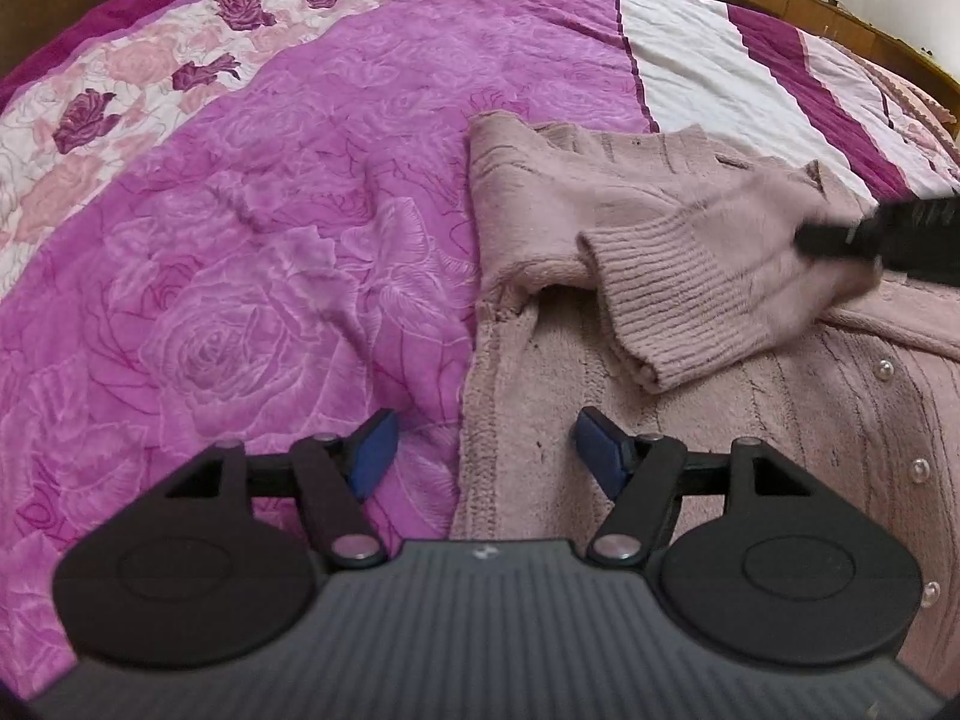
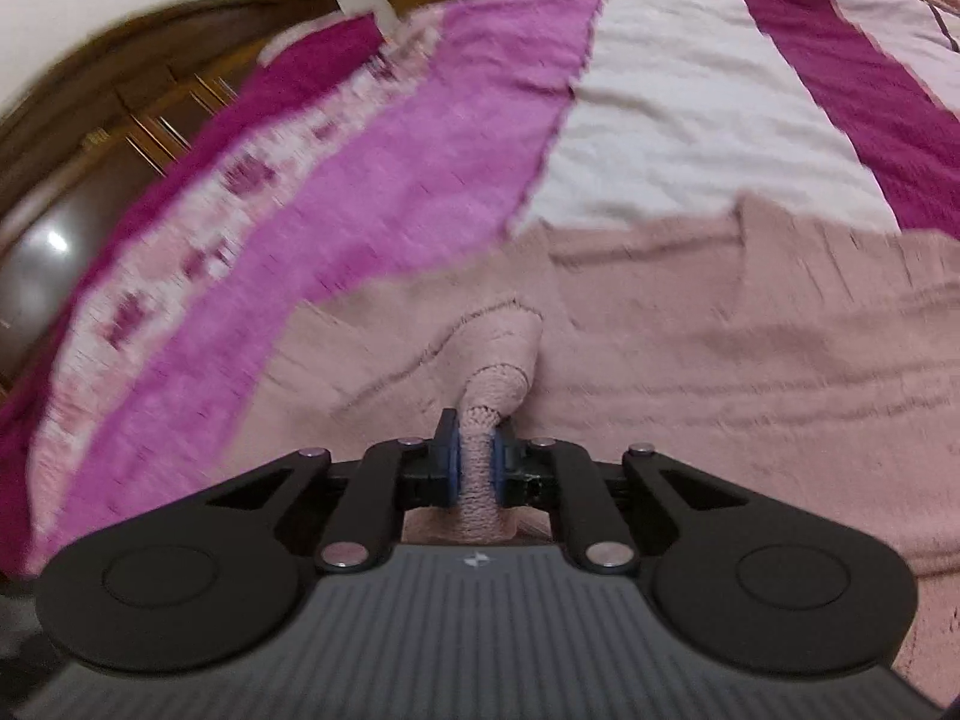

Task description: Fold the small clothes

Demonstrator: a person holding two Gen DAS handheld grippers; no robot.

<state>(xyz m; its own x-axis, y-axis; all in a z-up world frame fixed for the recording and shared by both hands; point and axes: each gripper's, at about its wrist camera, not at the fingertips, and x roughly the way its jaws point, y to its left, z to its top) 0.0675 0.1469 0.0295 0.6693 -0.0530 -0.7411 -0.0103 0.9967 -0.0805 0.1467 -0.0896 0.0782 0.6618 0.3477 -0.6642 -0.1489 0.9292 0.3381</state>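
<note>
Jaws on your right gripper are pinched tight on the ribbed cuff of the sleeve; those on your left gripper stand wide open with nothing in them, straddling the cardigan's left edge. It lies flat on the bed, soft, light and floppy, so expect drape and stretch; grip ribbed hems, not the pearl buttons

Both cameras look steeply down along their own fingers, close above the pink cardigan on the bed. The left view sits at its left edge; the right view hangs over its middle. Both share the cardigan and the striped bedspread beyond.
</note>
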